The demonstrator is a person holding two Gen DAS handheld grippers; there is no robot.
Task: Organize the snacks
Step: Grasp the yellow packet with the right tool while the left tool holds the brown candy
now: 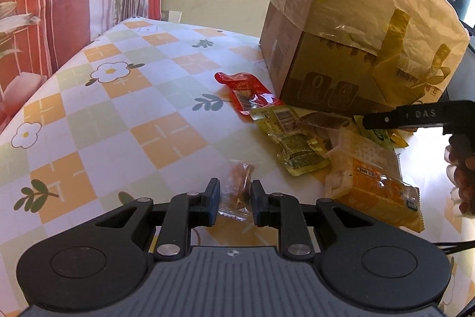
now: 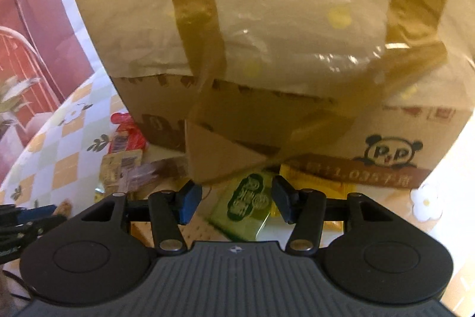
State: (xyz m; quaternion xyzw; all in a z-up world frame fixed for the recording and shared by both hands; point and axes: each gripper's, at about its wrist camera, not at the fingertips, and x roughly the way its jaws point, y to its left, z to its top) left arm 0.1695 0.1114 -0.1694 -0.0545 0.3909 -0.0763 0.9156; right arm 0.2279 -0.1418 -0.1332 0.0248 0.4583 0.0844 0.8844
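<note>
Now a small clear-wrapped brown snack is pinched at lower centre by the left gripper for sorting, while a green foil sachet is straddled, untouched, by the half-open right gripper.

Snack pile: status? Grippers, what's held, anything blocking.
Left gripper shut on clear-wrapped brown snack. Right gripper open, straddling green packet, not gripping. Taped cardboard box looms close behind the pile.

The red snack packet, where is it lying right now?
In the left wrist view the red snack packet lies on the checked tablecloth, just left of the cardboard box, beside a yellow packet.
</note>
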